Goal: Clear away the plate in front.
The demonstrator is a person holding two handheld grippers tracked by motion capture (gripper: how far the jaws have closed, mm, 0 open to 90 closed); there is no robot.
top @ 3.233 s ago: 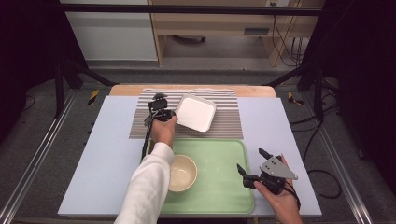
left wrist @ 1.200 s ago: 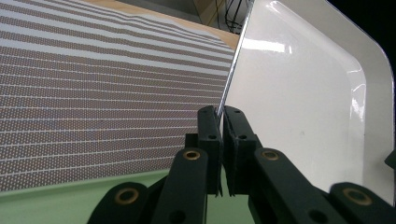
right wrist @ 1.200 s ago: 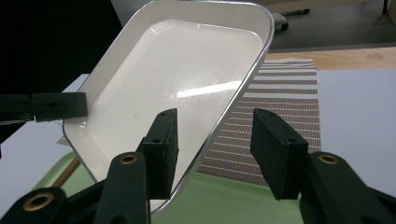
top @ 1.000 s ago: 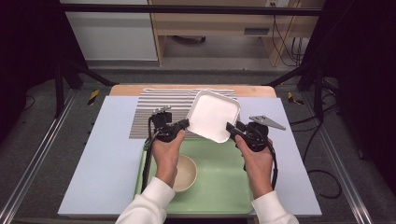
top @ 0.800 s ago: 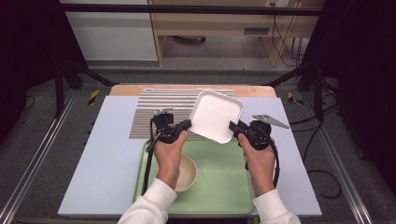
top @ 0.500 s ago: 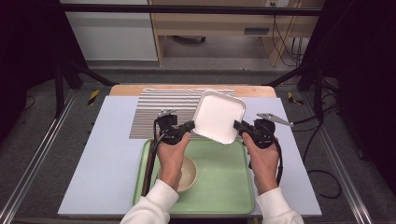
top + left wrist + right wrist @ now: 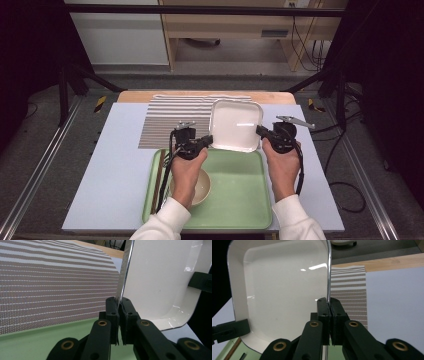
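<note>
Lifted off the striped mat (image 7: 172,120) since earlier, the white dish (image 7: 236,125) hangs tilted over the green tray (image 7: 240,187), left gripper (image 7: 207,142) and just-closed right gripper (image 7: 260,132) clamping opposite rims—stiff, glossy, likely slippery and breakable.

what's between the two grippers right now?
The white dish, tilted above the tray. The left gripper pinches one rim, and the right gripper, whose jaws just closed, pinches the opposite rim. The high view shows it.

No lettering, label, brand or number can be read anywhere in these views. The surfaces across the frames carry plain colour and stripes alone.
</note>
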